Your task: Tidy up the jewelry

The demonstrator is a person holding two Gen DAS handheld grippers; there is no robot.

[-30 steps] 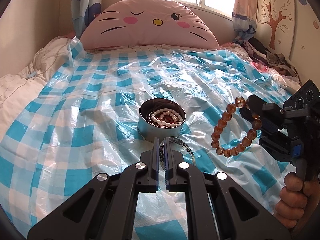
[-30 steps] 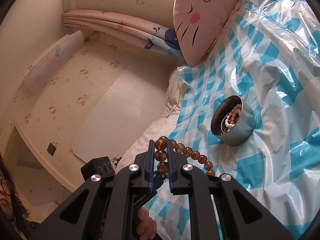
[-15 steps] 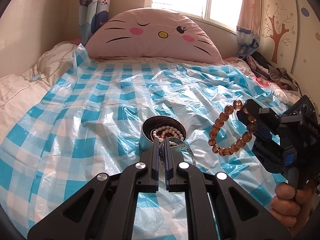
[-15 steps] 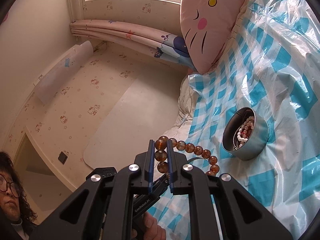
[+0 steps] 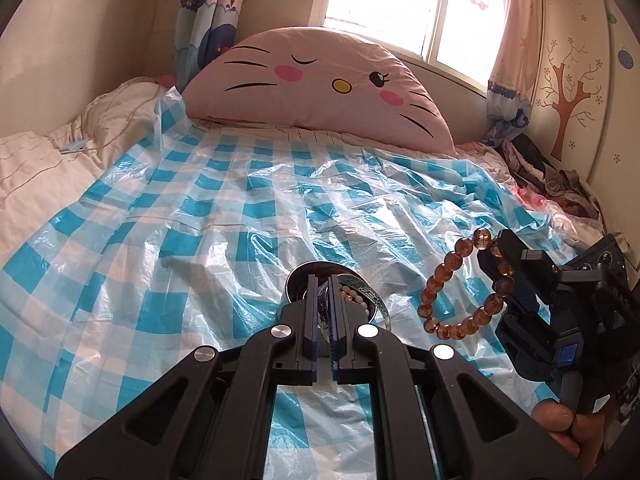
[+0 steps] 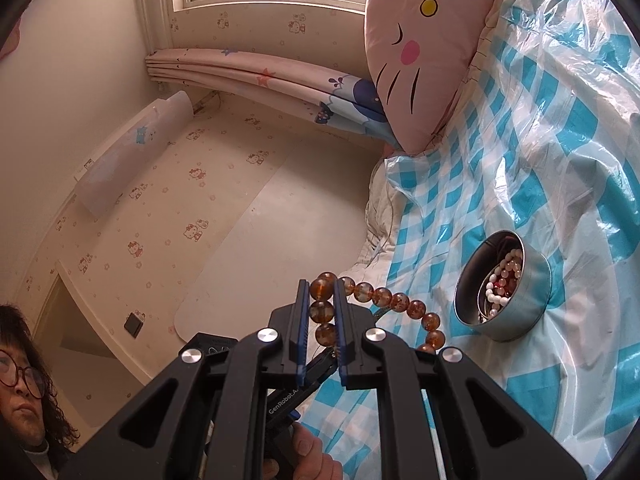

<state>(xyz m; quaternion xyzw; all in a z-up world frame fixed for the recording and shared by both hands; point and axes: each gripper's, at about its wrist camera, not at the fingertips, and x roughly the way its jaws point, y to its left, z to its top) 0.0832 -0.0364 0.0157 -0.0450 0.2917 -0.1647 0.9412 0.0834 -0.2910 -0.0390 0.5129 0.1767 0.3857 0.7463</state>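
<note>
Amber bead bracelet (image 6: 394, 302) hung in air, pinched between right gripper (image 6: 323, 312) fingers, beside round metal tin (image 6: 516, 316) on checked plastic sheet (image 5: 200, 216). Left gripper (image 5: 323, 300) clamped patterned bangle (image 5: 366, 290) over tin; pearl strand (image 6: 502, 280) lay inside.

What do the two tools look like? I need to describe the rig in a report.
Both tools are matte black plastic with triangular cut-outs and round silver screw heads. The left tool and right tool each have two flat, narrow fingers edged in blue. The right tool shows a blue block on its side in the left view. White "GenRobot.A" lettering shows in the right view. The hands are bare; no cables show.
</note>
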